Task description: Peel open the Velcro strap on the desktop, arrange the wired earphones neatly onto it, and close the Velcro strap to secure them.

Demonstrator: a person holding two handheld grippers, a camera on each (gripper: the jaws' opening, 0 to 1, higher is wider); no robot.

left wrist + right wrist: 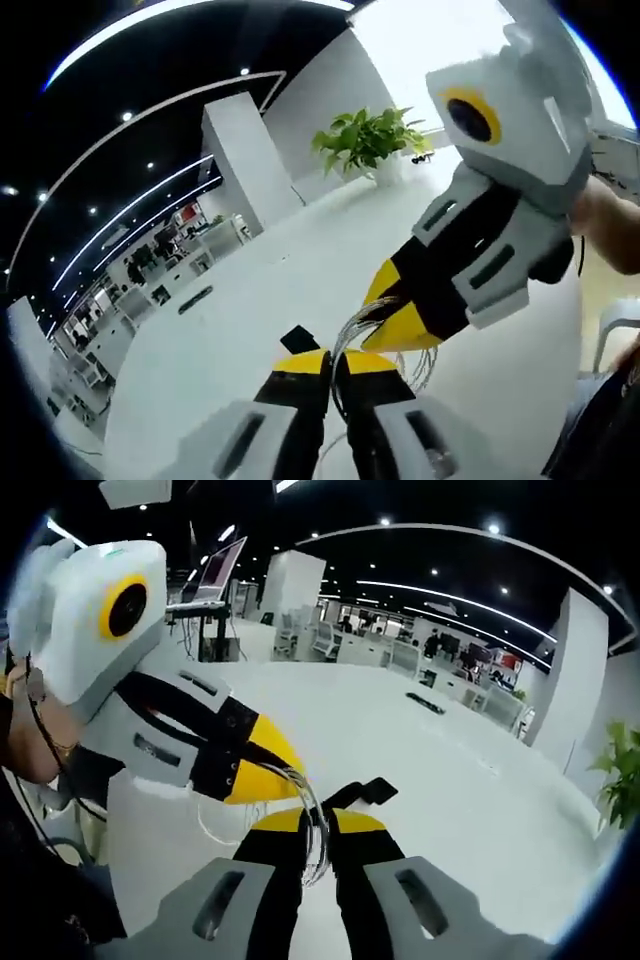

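The white wired earphones (350,335) are coiled into loops and held above the white desktop (250,290) between both grippers. My left gripper (336,362) rises from the bottom of the left gripper view, shut on the coil. My right gripper (392,312) comes in from the right and is shut on the same loops just above. In the right gripper view the earphone loops (316,825) run between my right gripper's (316,822) yellow tips, and the left gripper (270,772) pinches them from the left. The black Velcro strap (297,340) (366,792) lies on the desktop just behind the jaws.
A potted plant (368,140) (620,770) stands at the table's far end. A small black object (195,298) (425,702) lies further along the table. A laptop on a stand (218,572) is off to the side. A person's hand (612,228) holds the right gripper.
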